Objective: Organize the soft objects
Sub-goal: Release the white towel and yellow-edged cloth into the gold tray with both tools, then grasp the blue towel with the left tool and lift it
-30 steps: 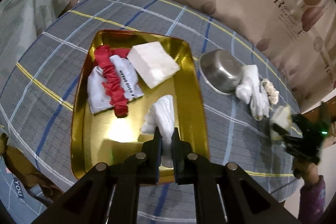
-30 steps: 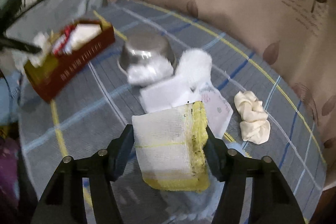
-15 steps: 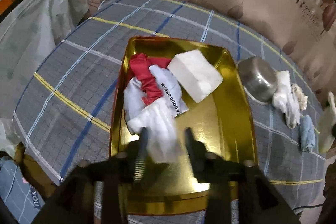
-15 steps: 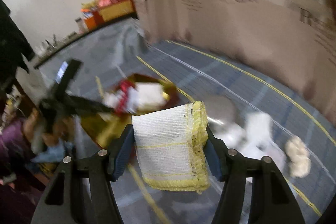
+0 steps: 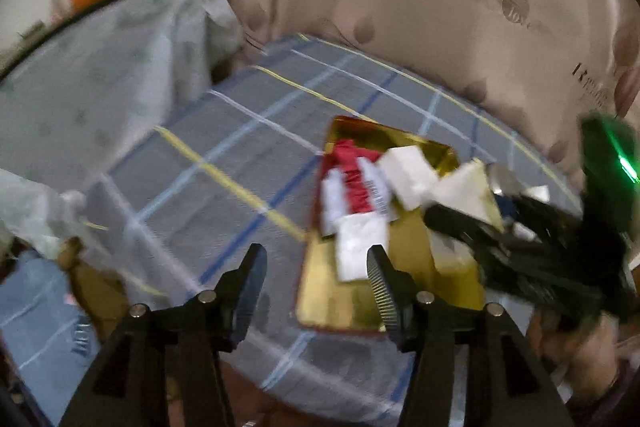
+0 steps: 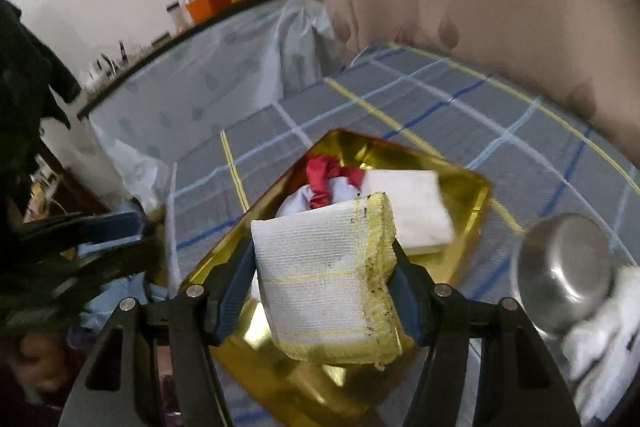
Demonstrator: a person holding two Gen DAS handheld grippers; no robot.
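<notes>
**Folded gauze cloth over the gold tray**

The folded gauze cloth point(image 6: 326, 283), white with a yellow stitched edge, sits clamped between the fingers of our right gripper point(image 6: 324, 267), which we hold above the near part of the gold tray point(image 6: 468, 223). In the right wrist view the tray already carries a red scrunchie point(image 6: 320, 183) lying on a white printed cloth point(image 6: 294, 205), with a white foam block point(image 6: 412, 213) beside them toward the far right corner. A steel bowl point(image 6: 564, 273) stands on the checked tablecloth point(image 6: 460, 115) just right of the tray, with a white cloth point(image 6: 604, 327) touching it.

Our left gripper point(image 5: 316, 273) has its jaws spread wide and grips nothing; it hangs off the tray's near left corner. From that side we see a crumpled white cloth point(image 5: 360, 247) lying in the tray point(image 5: 344, 307) just in front of the scrunchie point(image 5: 354, 183), and the foam block point(image 5: 408, 171) behind. The view is blurred, yet the right gripper point(image 5: 460, 211) shows over the tray's right side with the gauze cloth point(image 5: 468, 193).
</notes>
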